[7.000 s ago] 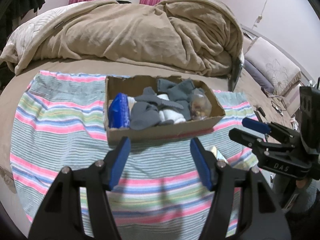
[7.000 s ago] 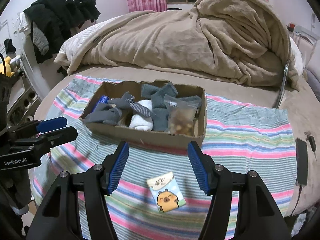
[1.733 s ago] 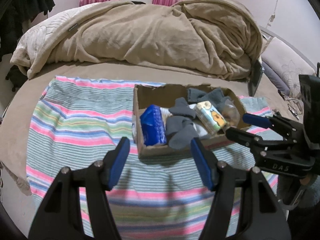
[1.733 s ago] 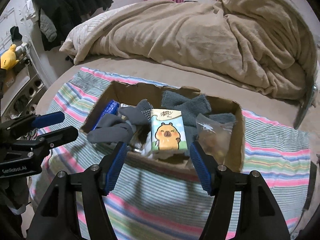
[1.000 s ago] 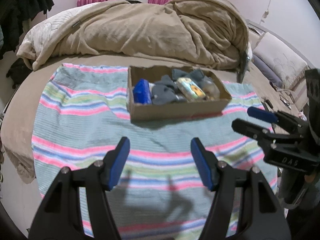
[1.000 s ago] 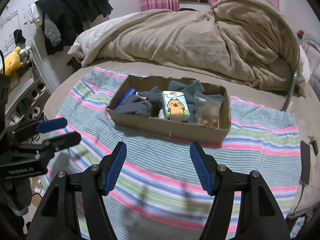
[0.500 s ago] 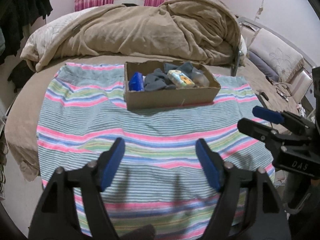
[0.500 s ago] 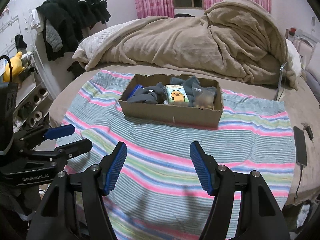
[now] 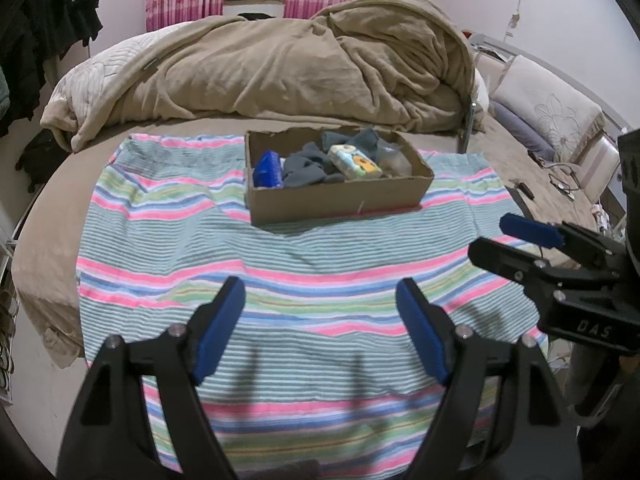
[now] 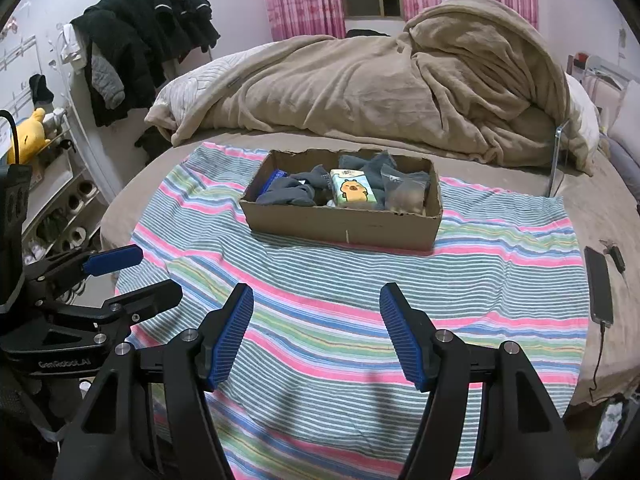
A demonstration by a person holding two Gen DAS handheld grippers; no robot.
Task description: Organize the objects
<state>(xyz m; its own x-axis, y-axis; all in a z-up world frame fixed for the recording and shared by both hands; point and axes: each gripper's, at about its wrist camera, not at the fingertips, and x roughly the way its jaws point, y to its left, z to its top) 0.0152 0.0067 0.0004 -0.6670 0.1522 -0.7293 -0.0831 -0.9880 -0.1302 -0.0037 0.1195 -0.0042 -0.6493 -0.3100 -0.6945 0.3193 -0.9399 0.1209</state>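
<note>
Tissue pack (image 10: 353,192) lies loose atop grey socks (image 10: 294,193) inside the cardboard box (image 10: 344,228), far on the striped towel (image 10: 320,300); a nudge could topple it. Left tongs (image 9: 320,330) and right tongs (image 10: 316,334) hang spread, empty, near.

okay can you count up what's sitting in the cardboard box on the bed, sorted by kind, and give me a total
In the cardboard box:
Grey socks: cannot count exactly, a heap of several
Tissue pack with cartoon animal: 1
Clear bag of brownish items: 1
Blue pack: 1
Total: 3 single items plus the sock heap; something white shows under the socks.
</note>
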